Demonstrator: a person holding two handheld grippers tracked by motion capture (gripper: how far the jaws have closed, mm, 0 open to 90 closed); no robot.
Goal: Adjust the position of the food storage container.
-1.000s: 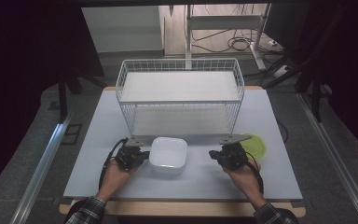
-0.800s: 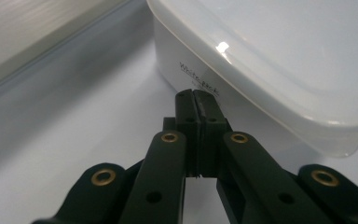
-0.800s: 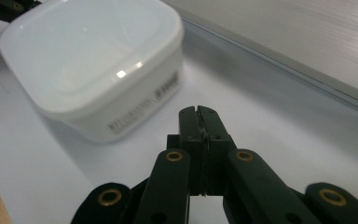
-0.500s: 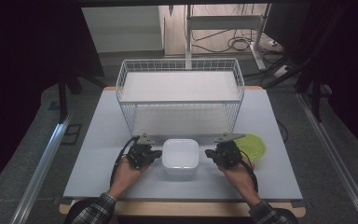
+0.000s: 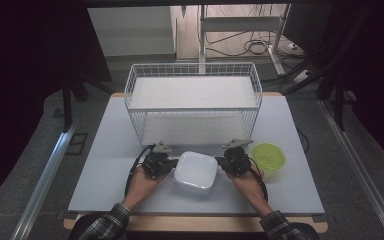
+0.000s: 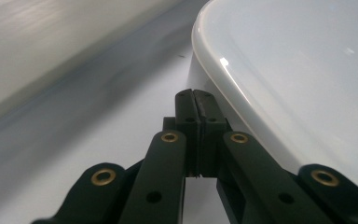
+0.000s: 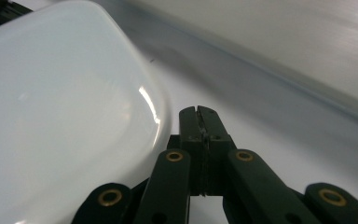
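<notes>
- Slid rightward since a second earlier, the white dish sat on the table between both grippers.
- Left gripper and right gripper flanked it, jaws pressed together, empty.
- Wire basket stood behind.

The dish lies on the table near its front edge, between the left gripper on its left side and the right gripper on its right side, each just beside the dish rim. The wire rack stands on the table behind the dish and both grippers. The round container sits on the table to the right of the right gripper, before the rack's right front corner.
</notes>
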